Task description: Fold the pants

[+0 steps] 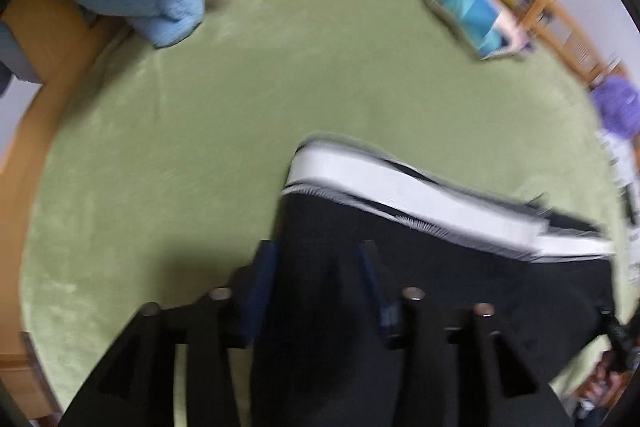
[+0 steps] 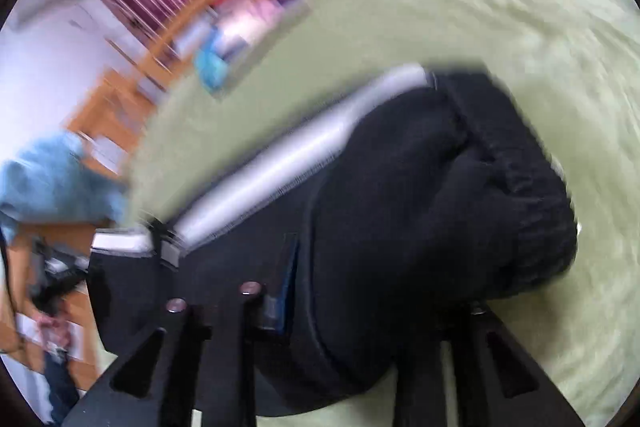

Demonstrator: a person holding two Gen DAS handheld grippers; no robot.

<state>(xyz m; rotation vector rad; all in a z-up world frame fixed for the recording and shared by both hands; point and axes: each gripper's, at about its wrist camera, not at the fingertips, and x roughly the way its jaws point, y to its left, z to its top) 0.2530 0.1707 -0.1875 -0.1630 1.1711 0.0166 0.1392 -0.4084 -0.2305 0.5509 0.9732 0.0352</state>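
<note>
Here black pants bunched between left claw fingers.

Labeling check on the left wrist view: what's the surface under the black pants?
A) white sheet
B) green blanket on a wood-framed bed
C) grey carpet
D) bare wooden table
B: the black pants with their white waistband lie on a green blanket that is bordered by a wooden bed frame.
</note>
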